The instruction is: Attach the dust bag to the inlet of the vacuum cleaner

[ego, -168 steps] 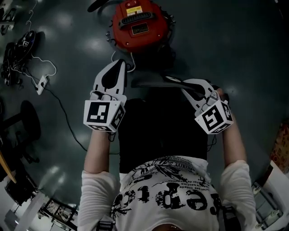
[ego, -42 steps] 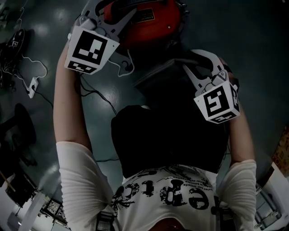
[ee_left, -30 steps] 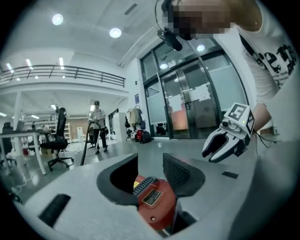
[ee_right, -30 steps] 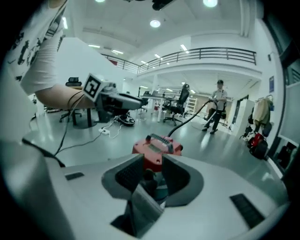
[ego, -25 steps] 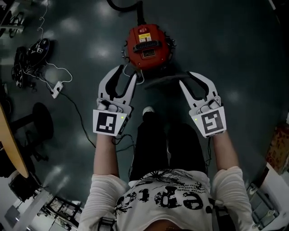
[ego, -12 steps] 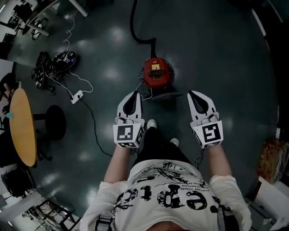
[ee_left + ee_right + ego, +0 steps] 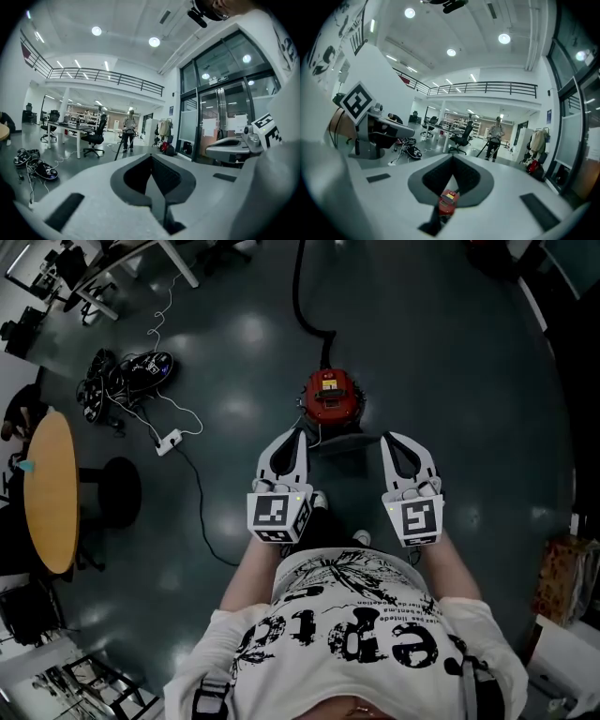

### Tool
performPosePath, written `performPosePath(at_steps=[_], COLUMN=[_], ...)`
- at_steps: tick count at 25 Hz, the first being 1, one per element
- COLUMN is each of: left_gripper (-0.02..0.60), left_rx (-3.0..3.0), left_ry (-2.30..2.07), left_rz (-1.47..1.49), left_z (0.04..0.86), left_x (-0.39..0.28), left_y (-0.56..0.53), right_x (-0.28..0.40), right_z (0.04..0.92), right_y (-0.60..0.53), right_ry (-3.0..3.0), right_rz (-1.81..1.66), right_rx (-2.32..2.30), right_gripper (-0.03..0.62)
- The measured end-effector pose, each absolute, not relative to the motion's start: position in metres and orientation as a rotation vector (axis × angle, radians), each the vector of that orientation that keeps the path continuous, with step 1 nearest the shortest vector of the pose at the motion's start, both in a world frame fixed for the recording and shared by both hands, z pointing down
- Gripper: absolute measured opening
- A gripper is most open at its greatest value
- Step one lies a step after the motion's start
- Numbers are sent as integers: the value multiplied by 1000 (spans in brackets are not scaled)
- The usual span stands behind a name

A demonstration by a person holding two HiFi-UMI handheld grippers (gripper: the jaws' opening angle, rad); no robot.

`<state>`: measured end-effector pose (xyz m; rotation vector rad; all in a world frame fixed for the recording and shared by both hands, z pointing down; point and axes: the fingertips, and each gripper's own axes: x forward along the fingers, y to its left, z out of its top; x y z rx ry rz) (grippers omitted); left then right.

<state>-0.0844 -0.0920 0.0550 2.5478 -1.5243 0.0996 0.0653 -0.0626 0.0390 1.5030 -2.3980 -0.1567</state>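
Big open office hall with a dark glossy floor (image 7: 469,381); the gripper views show a railed mezzanine (image 7: 103,75), ceiling lights, desks with office chairs (image 7: 93,136), glass doors on the right side and a person (image 7: 129,129) standing far off. The wearer stands upright and holds both tools out front, roughly level. Left gripper (image 7: 294,435) – jaws pressed fully together, nothing between the pads, touching nothing; its own view shows only the room past the tips. Right gripper (image 7: 389,440) – same, jaws closed tight and empty; in its view the little red shape in the slot behind the tips is the vacuum far below on the floor, not something gripped. Each tool shows at the edge of the other's view, side by side and apart. The red vacuum cleaner (image 7: 329,397) sits on the floor ahead of the feet, between the two grippers in the head view and well below them. Its drum has the lid on, so the inside is not visible, and a black hose (image 7: 302,296) runs off toward the top of the frame. A dark flat piece, apparently the dust bag (image 7: 342,442), lies against the vacuum's near side; whether it is joined to the inlet cannot be told. On the floor further left: a round wooden table (image 7: 49,491), a black stool (image 7: 111,493), a heap of cables and gear (image 7: 127,376), and a white power strip (image 7: 169,441) with its cord.
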Motion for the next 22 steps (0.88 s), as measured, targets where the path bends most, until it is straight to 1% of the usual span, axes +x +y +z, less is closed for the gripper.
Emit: performPosePath(at_steps=[5, 12, 22], left_gripper=[5, 5, 5], left_rx=[2573, 2733, 2759], left_ry=[-1548, -1492, -1486], left_rz=[102, 129, 128], left_z=[48, 29, 32], left_x=[-88, -73, -69], left_y=[-80, -65, -59], right_x=[64, 57, 68], right_z=[41, 43, 54], right_y=[-54, -46, -43], right_ry=[-2407, -2405, -2357], right_rz=[-96, -83, -77], right_rx=[1518, 1537, 1595], right_gripper=[2, 2, 2])
